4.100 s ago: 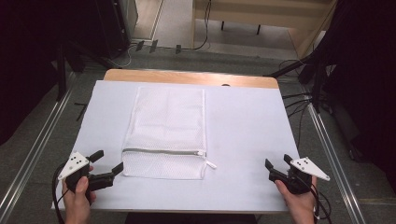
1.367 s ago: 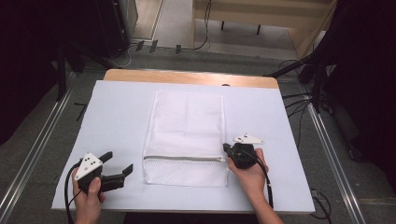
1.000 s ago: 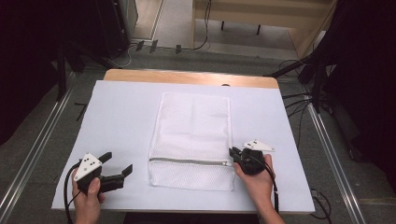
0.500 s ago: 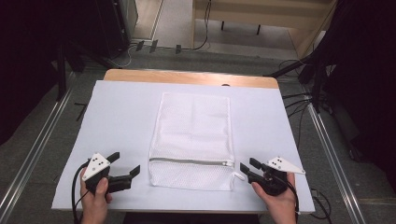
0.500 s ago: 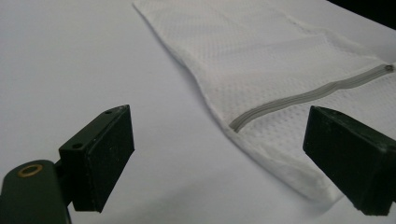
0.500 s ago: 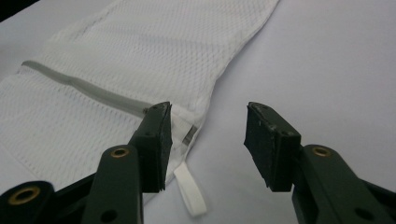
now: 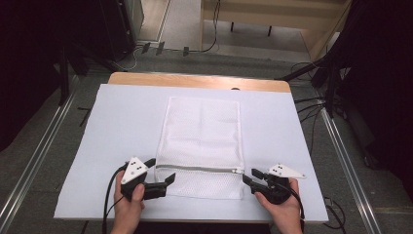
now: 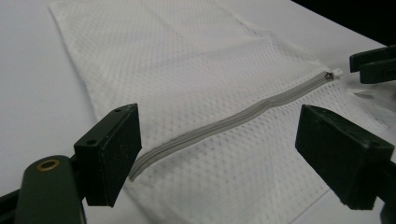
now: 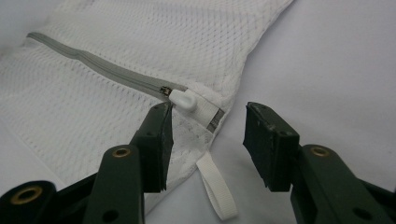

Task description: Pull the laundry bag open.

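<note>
A white mesh laundry bag [image 7: 202, 136] lies flat on the white table cover [image 7: 122, 117], with its grey zipper [image 7: 199, 169] running across near the front. My left gripper [image 7: 162, 170] is at the bag's left edge, open; its jaws have just been closing a little. In the left gripper view the zipper [image 8: 224, 123] lies between and beyond them, untouched. My right gripper [image 7: 250, 175] sits just off the bag's right corner, open after its jaws have just been opening. In the right gripper view the white zipper pull [image 9: 183, 99] is past the left jaw's tip and a white strap loop [image 9: 215, 186] lies between the jaws.
The table's wooden far edge [image 7: 195, 80] shows beyond the white cover. Metal rails [image 7: 44, 146] run along both sides on the floor, and cables [image 7: 311, 105] trail at the right. The right gripper's jaws [image 8: 373, 65] appear at the far end of the left gripper view.
The right gripper let go at the zipper's right end, opened and drew back to the right. The left gripper slid right to the bag's left edge.
</note>
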A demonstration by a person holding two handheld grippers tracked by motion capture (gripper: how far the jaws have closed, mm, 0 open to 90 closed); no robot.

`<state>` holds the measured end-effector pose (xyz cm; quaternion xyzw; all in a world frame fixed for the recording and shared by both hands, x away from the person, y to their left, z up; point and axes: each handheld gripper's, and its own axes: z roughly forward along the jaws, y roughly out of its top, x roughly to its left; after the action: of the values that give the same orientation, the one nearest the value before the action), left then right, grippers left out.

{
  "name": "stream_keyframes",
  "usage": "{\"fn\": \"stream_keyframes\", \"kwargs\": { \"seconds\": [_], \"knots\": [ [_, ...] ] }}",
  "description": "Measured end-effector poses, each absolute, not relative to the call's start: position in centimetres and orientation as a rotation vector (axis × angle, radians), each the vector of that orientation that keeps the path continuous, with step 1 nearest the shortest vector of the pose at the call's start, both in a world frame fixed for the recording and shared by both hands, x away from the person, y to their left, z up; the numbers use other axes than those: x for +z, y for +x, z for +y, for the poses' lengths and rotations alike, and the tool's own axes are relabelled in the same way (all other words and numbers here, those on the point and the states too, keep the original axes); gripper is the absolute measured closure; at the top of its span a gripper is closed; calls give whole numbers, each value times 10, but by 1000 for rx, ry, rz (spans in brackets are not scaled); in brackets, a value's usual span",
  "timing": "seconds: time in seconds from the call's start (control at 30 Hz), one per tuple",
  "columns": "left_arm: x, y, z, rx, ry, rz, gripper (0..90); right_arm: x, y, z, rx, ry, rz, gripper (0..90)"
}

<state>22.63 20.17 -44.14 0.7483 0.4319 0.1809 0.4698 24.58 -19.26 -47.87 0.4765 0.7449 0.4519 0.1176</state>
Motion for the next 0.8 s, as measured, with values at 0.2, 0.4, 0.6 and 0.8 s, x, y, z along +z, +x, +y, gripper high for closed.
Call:
{"fn": "stream_keyframes", "kwargs": {
  "seconds": [0.2, 0.4, 0.6, 0.8],
  "knots": [
    [-440, 232, 171, 383, 1848, 1026, 147, -487, 251, -181, 1241, 1346, 2225, 507],
    [-438, 241, 141, 321, 1865, 982, 148, -488, 250, -176, 1214, 1298, 2266, 529],
    [-446, 250, 107, 272, 1939, 965, 158, -488, 246, -168, 1121, 1241, 2252, 721],
    [-452, 255, 77, 229, 1989, 948, 215, -488, 247, -170, 1135, 1255, 2250, 882]
  ]
}}
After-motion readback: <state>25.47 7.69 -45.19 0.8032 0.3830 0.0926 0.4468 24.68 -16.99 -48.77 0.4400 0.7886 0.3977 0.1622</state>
